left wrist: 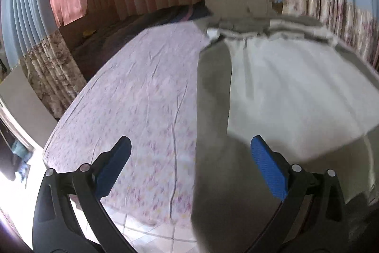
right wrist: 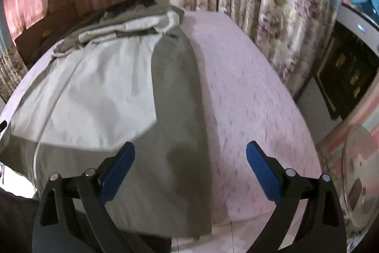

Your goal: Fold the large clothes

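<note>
1. The left gripper (left wrist: pixel 190 165) hangs with its fingers (left wrist: pixel 268 172) spread wide, holding nothing; the right gripper (right wrist: pixel 190 167) is likewise agape and empty.
2. Beneath both lies the garment (right wrist: pixel 99 91), a large grey-and-white piece spread flat on the bed (right wrist: pixel 248 98), its hem draped over the bed's near edge, its collar end bunched toward the far edge.
3. Judged: a fold is about to start; each gripper must pinch a hem corner.
4. No containers are visible.

A large grey-and-white garment (left wrist: pixel 272 91) (right wrist: pixel 113 96) is spread flat, its far end bunched, its near edge overhanging
</note>
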{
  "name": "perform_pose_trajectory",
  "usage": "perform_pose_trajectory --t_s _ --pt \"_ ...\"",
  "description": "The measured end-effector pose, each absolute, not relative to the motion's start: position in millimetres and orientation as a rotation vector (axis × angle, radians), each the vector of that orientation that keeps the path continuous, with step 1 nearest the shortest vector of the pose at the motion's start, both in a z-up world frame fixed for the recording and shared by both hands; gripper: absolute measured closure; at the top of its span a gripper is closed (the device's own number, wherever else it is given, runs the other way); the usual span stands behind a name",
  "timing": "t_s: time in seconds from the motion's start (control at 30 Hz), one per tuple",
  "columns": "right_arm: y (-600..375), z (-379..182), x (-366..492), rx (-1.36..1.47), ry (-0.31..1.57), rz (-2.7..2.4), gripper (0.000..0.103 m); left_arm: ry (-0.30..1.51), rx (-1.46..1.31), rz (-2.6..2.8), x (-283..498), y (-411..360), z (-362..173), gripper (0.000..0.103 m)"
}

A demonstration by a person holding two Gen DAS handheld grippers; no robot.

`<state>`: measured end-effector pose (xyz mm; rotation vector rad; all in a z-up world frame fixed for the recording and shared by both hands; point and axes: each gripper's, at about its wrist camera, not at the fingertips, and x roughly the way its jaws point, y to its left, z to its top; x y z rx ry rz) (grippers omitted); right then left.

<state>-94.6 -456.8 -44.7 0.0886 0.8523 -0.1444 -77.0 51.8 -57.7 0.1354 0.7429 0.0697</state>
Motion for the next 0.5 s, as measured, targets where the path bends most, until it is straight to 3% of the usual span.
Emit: perform_pose_trajectory --t_s 0.23,0.5 --pt "-452 -78 -121 0.116 0.89 -0.128 0.011 0.753 0.113 0.027 -103 43 -71 0.003" --pt "-431 -87 -127 0.084 0.89 -0.138 0.042 0.799 0.033 -0.003 -103 38 -86 0.003"
